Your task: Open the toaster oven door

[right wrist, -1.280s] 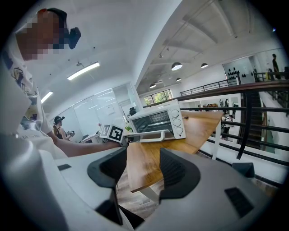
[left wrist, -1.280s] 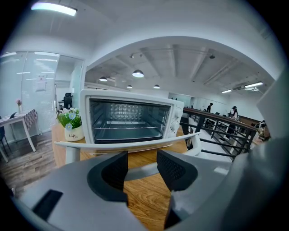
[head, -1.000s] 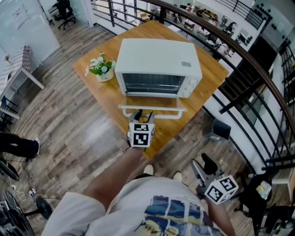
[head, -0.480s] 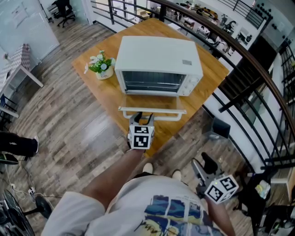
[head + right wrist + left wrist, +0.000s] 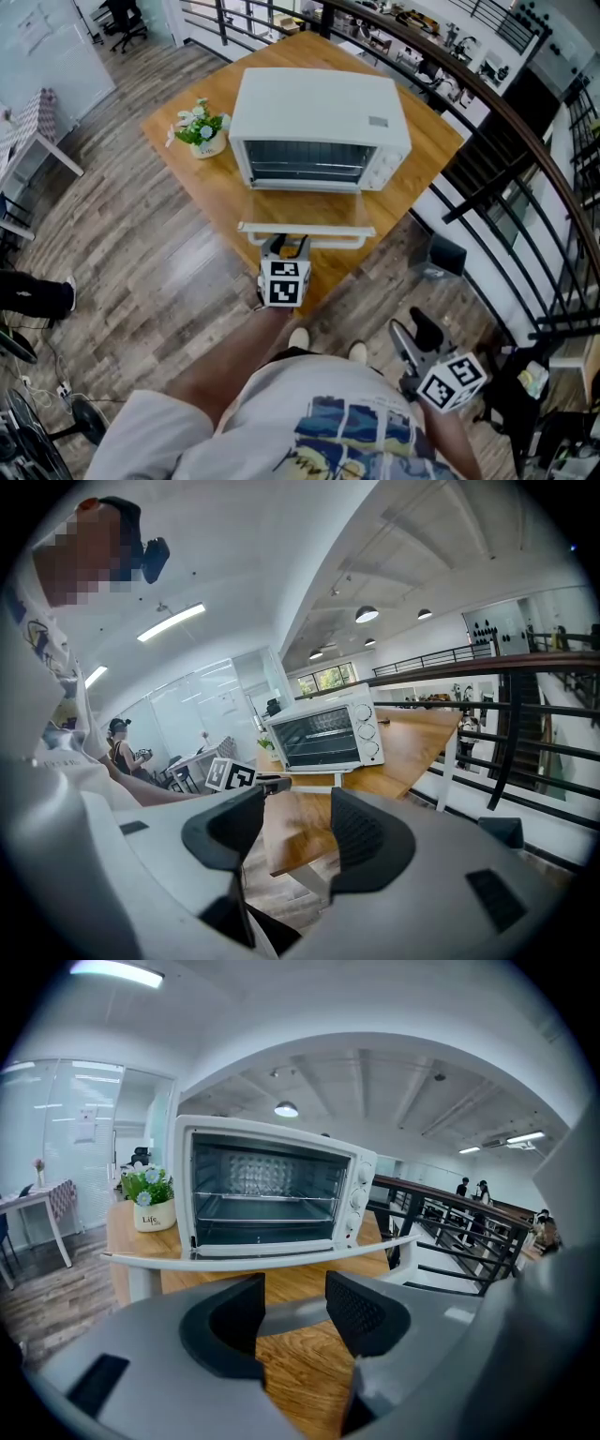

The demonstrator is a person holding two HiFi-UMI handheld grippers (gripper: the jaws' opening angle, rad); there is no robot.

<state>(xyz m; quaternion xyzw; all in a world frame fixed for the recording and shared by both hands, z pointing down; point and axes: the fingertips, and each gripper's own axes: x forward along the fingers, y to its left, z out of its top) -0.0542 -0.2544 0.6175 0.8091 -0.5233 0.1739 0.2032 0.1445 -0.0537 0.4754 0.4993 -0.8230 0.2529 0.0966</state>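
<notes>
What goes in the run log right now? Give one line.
toaster oven door: open, flat | left gripper: jaws apart, at door handle | right gripper: open, empty, off the table

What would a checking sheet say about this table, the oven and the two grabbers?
Surface: wooden table, bare wood in front of the oven.
Job's things: white toaster oven; its door is folded down open, and the rack inside shows.
Clutter: small flower pot beside the oven.
Grippers: left gripper at the door's handle, jaws apart; right gripper low beside the person, off the table, jaws apart, nothing between them.
Cables: nothing seen on the table.
Surroundings: wood floor; black railing close behind the table.
</notes>
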